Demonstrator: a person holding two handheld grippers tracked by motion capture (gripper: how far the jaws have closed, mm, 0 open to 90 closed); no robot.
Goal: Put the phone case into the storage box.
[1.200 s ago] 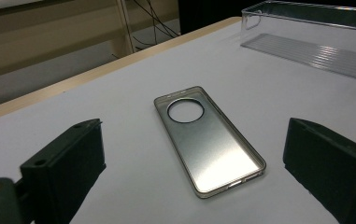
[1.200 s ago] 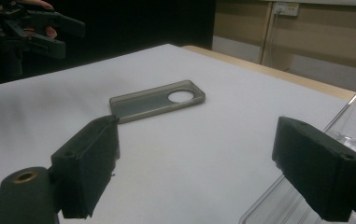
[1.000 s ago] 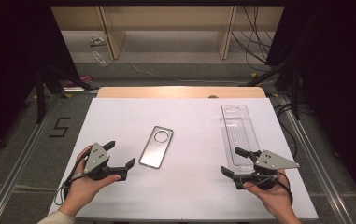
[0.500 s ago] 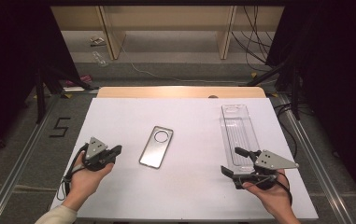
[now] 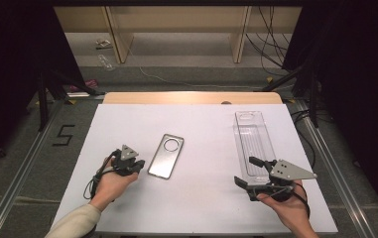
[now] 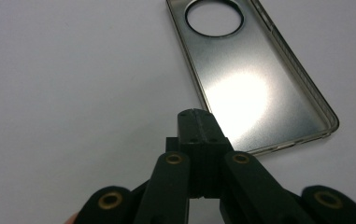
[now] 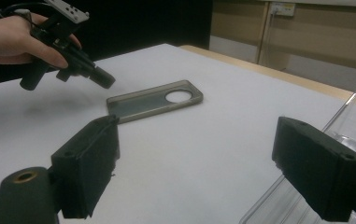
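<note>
A smoky translucent phone case (image 5: 165, 155) with a round camera hole lies flat, hollow side up, at mid-table. My left gripper (image 5: 139, 165) sits just left of its near end, jaws shut with nothing between them. In the left gripper view the closed tips (image 6: 196, 114) hover at the case's (image 6: 245, 88) near long edge; I cannot tell whether they touch it. My right gripper (image 5: 246, 171) stands open at the near right, beside the near end of a clear plastic tray (image 5: 253, 141). The right gripper view has the left gripper (image 7: 105, 80) above the case (image 7: 152, 100).
The white tabletop (image 5: 206, 124) has a wooden strip along its far edge. Beyond it stand wooden shelf legs and loose cables on the floor. Metal rails run along both sides of the table. The clear tray (image 7: 353, 126) lies behind my right jaw.
The left gripper's jaws have closed from wide open to shut on nothing, and the hand has moved right and down toward the case's near end. The right gripper has stayed put.
</note>
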